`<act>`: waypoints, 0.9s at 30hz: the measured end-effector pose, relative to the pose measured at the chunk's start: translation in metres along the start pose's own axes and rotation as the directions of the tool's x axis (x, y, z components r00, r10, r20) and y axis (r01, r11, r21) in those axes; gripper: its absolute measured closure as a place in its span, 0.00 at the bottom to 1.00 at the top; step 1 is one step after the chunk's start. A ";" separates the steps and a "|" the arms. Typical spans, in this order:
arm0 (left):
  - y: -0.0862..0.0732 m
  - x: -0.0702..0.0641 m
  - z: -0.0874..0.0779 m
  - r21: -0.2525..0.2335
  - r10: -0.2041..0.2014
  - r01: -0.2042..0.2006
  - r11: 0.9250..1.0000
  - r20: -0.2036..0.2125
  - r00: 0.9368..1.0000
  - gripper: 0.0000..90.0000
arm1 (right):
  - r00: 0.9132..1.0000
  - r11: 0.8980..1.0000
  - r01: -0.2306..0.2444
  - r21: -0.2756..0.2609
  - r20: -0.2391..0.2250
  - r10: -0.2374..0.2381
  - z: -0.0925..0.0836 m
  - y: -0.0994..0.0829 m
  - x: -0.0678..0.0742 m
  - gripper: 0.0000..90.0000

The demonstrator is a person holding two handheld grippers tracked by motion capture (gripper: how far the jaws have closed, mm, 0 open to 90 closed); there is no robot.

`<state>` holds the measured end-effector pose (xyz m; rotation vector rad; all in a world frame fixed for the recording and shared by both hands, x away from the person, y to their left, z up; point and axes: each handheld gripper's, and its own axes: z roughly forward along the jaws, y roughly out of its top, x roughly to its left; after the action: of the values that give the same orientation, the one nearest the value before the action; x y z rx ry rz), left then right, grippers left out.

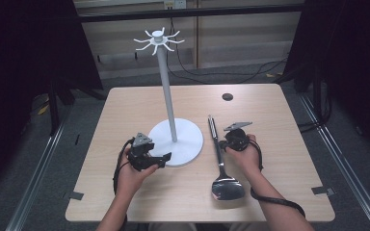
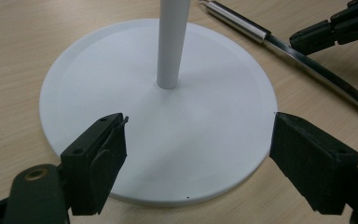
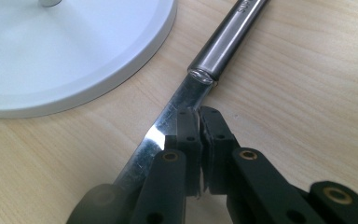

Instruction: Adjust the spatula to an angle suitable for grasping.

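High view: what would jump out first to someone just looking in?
The tall white stand with hooked arms on top, rising from its round base at the table's centre. Right of it lies a long metal ladle, bowl nearest the person, with the right tongs shut beside its handle. The left tongs gape open over the base's near edge.

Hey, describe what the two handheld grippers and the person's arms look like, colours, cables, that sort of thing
Both the left gripper and the right gripper are black, each with two blocky black jaws fastened with brass-coloured rivets. A grey three-cornered plate sits on top of each. A black cable trails from each one back along the forearm. The forearms are bare, with no sleeves showing.
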<state>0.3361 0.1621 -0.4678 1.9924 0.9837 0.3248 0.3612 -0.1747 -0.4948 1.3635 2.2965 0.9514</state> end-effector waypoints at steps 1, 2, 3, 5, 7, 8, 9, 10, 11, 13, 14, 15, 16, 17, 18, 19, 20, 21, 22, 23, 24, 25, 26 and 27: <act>0.000 0.000 0.000 0.000 -0.001 0.001 1.000 -0.001 1.000 0.21 | 1.000 1.000 -0.001 -0.001 -0.005 0.001 0.000 0.000 0.000 0.96; 0.000 0.000 0.000 0.003 0.000 0.000 1.000 -0.003 1.000 0.21 | 1.000 1.000 -0.007 0.000 -0.004 0.007 -0.001 0.001 0.001 0.94; 0.000 0.001 -0.001 0.000 -0.001 0.001 1.000 -0.005 1.000 0.21 | 1.000 1.000 -0.007 0.000 -0.004 0.007 -0.001 0.001 0.001 0.94; 0.000 0.001 -0.001 -0.003 -0.004 0.004 1.000 -0.006 1.000 0.21 | 1.000 1.000 -0.019 0.020 -0.005 0.019 -0.005 0.003 0.001 0.91; 0.000 0.001 -0.001 -0.001 -0.002 0.002 1.000 -0.007 1.000 0.21 | 1.000 0.999 -0.018 0.030 0.000 0.018 -0.007 0.004 0.001 0.89; 0.000 0.001 -0.001 -0.001 -0.002 0.002 1.000 -0.006 1.000 0.21 | 1.000 0.999 -0.030 0.041 0.003 0.030 -0.010 0.004 0.001 0.87; 0.000 0.001 -0.001 -0.003 -0.005 0.005 1.000 -0.007 1.000 0.21 | 0.999 0.998 -0.041 0.049 -0.004 0.042 -0.014 0.006 0.001 0.84; 0.000 0.001 -0.001 -0.003 -0.003 0.003 1.000 -0.007 1.000 0.21 | 0.999 0.997 -0.050 0.060 -0.009 0.051 -0.016 0.006 0.002 0.80; 0.000 0.000 -0.001 -0.003 -0.002 0.002 1.000 -0.003 1.000 0.21 | 0.998 0.996 -0.057 0.067 -0.005 0.057 -0.018 0.007 0.002 0.76; 0.000 0.000 -0.001 0.000 0.003 -0.003 1.000 -0.003 1.000 0.21 | 0.998 0.995 -0.067 0.068 -0.014 0.068 -0.019 0.007 0.003 0.72; 0.000 0.000 0.000 0.001 0.004 -0.004 1.000 -0.003 1.000 0.20 | 0.997 0.995 -0.068 0.074 -0.016 0.069 -0.021 0.008 0.003 0.71; 0.000 -0.001 0.000 0.001 0.004 -0.003 1.000 -0.002 1.000 0.20 | 0.997 0.994 -0.071 0.081 -0.012 0.073 -0.022 0.009 0.004 0.70; 0.000 -0.001 0.000 0.004 0.005 -0.005 1.000 -0.001 1.000 0.20 | 0.998 0.994 -0.067 0.086 -0.013 0.068 -0.023 0.009 0.005 0.68; 0.000 -0.001 0.000 0.005 0.006 -0.006 1.000 -0.002 1.000 0.20 | 0.997 0.993 -0.075 0.094 -0.010 0.077 -0.025 0.010 0.006 0.66; 0.000 -0.001 0.000 0.006 0.006 -0.006 1.000 -0.003 1.000 0.20 | 0.997 0.991 -0.080 0.105 -0.009 0.082 -0.026 0.011 0.006 0.65; 0.000 -0.001 0.000 0.004 0.003 -0.003 1.000 -0.002 1.000 0.20 | 0.996 0.990 -0.085 0.110 -0.010 0.086 -0.027 0.012 0.007 0.64; 0.000 -0.002 0.001 0.003 0.001 -0.001 1.000 -0.001 1.000 0.20 | 0.996 0.989 -0.091 0.119 -0.006 0.093 -0.028 0.013 0.008 0.63; 0.000 -0.002 0.001 0.001 0.000 0.000 1.000 -0.001 1.000 0.20 | 0.995 0.988 -0.095 0.125 -0.002 0.096 -0.028 0.013 0.008 0.62; 0.000 -0.002 0.001 0.001 0.000 0.000 1.000 0.000 1.000 0.20 | 0.995 0.986 -0.097 0.137 0.000 0.098 -0.028 0.014 0.009 0.62; 0.000 -0.002 0.001 0.001 0.000 0.000 1.000 0.000 1.000 0.20 | 0.994 0.983 -0.105 0.151 -0.002 0.106 -0.029 0.015 0.011 0.61; 0.000 -0.002 0.001 0.002 0.002 -0.002 1.000 0.000 1.000 0.20 | 0.995 0.982 -0.100 0.161 -0.003 0.102 -0.028 0.016 0.012 0.60; 0.000 -0.002 0.001 0.002 0.002 -0.002 1.000 0.000 1.000 0.20 | 0.994 0.980 -0.106 0.170 -0.006 0.108 -0.028 0.016 0.013 0.59; 0.000 -0.002 0.001 0.002 0.003 -0.003 1.000 0.001 1.000 0.20 | 0.993 0.973 -0.116 0.199 -0.008 0.120 -0.026 0.017 0.016 0.58; 0.000 -0.002 0.001 0.002 0.002 -0.002 1.000 0.002 1.000 0.20 | 0.994 0.973 -0.103 0.207 -0.008 0.107 -0.025 0.017 0.016 0.58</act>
<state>0.3353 0.1601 -0.4683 1.9948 0.9814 0.3228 0.3503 -0.1651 -0.4642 1.5797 2.4145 0.7759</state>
